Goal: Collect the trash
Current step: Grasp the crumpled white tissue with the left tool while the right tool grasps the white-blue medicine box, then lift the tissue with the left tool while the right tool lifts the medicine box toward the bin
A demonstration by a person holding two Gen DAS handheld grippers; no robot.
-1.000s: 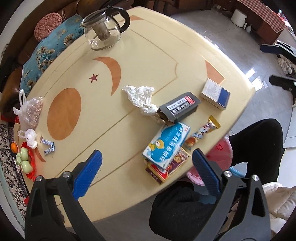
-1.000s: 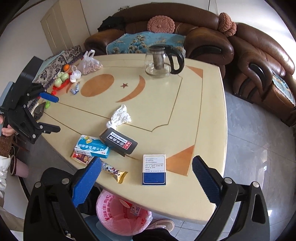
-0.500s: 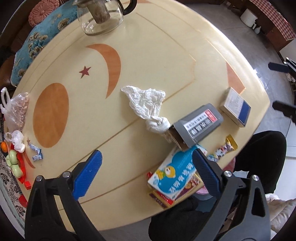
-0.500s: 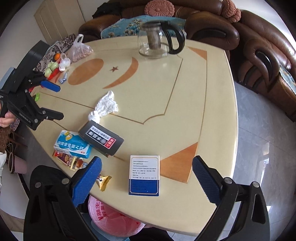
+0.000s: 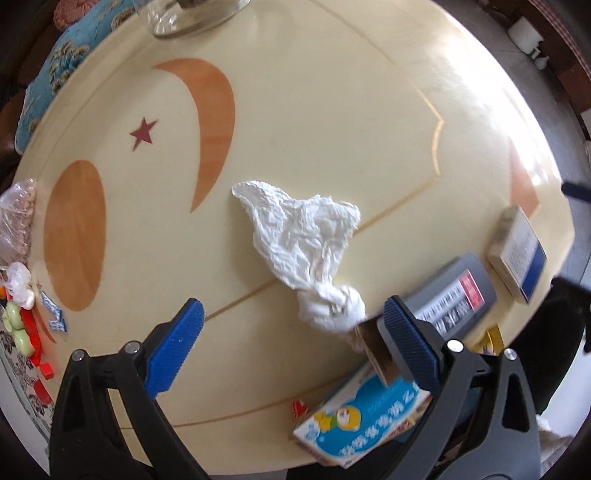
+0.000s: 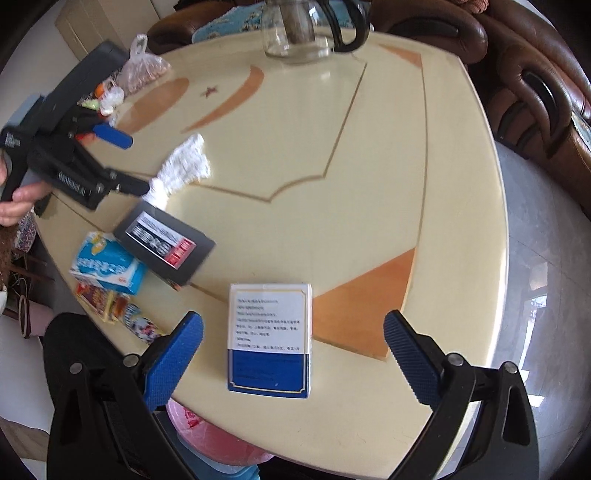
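A crumpled white tissue (image 5: 306,243) lies mid-table; its knotted end sits just ahead of my left gripper (image 5: 295,339), which is open with nothing between its fingers. Beside it lie a grey box (image 5: 454,299), a light-blue carton (image 5: 365,424) and a snack wrapper (image 6: 142,325). A white-and-blue box (image 6: 269,336) rests near the table's front edge, between the fingers of my open right gripper (image 6: 293,354), not gripped. The right wrist view also catches the tissue (image 6: 184,170), the grey box (image 6: 164,243), the carton (image 6: 107,266) and the left gripper (image 6: 129,166).
A glass teapot (image 6: 295,29) stands at the far side of the cream table (image 6: 424,184). A plastic bag (image 6: 142,68) and small toys (image 5: 18,328) crowd the left edge. A pink bin bag (image 6: 218,443) sits below the front edge. Brown sofas (image 6: 535,85) ring the table.
Both grippers have moved in low over the table. The left one has closed in on the tissue, the right one on the white-and-blue box. Both remain open.
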